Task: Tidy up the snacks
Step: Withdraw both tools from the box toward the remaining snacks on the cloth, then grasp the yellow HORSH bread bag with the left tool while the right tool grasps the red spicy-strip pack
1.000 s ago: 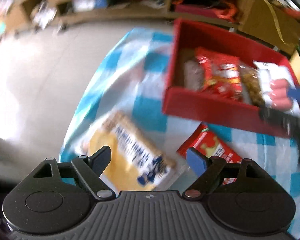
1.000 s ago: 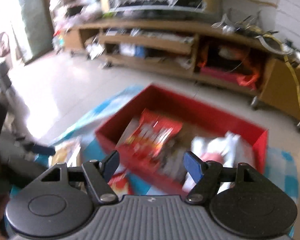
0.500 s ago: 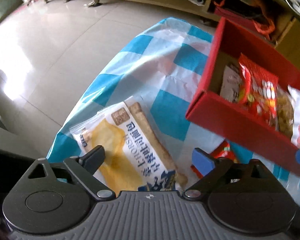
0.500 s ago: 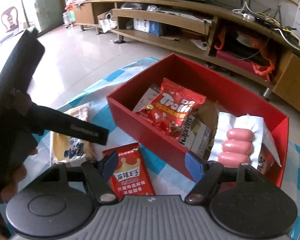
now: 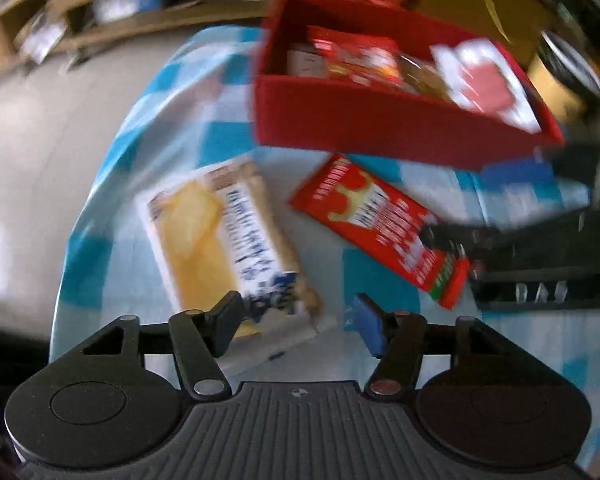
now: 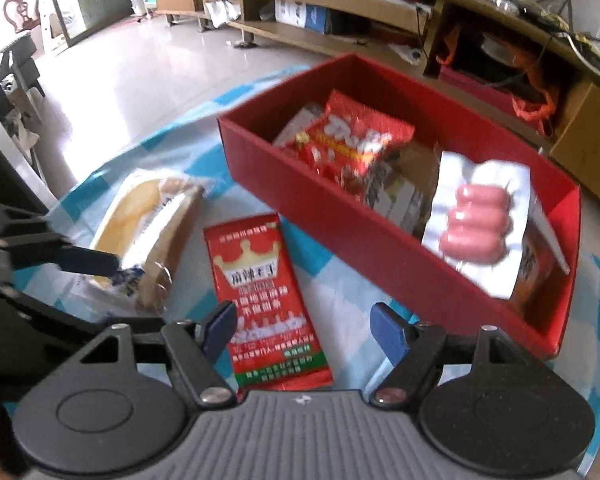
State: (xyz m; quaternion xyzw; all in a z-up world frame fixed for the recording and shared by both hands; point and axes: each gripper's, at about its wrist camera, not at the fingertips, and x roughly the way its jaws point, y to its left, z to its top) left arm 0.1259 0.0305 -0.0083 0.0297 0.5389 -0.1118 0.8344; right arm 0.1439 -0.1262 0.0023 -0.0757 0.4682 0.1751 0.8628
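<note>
Half a second before, the left gripper [image 5: 296,320] had stood wide over the near end of the yellow bread packet [image 5: 220,236]; its jaws had just been closing and stood narrower, though still apart. The packet's near end lay between the fingers, under the left-hand finger [image 5: 228,320] in the left wrist view, but that view was blurred and I could not tell whether the pads pressed on it. In the right wrist view one blue-tipped finger of that gripper [image 6: 88,262] reached across the packet's near end [image 6: 152,236].

The right gripper [image 6: 304,330] had come lower than a second earlier, when it looked across at the red box [image 6: 340,216] from higher up. Its jaws were spread about as before and pinched nothing. The red crown packet [image 6: 264,292] lay flat on the blue-checked cloth [image 6: 332,288] between and just ahead of its fingers, nearer the left-hand one, with no contact I could make out. From the left gripper that packet [image 5: 380,224] lay ahead and to the right, its far end under the right gripper's dark fingers.

The red box stood beyond both tools, ahead and right of the right gripper, with a red sweets bag [image 6: 356,140] and a pack of pink sausages [image 6: 480,220] lying inside it.
</note>
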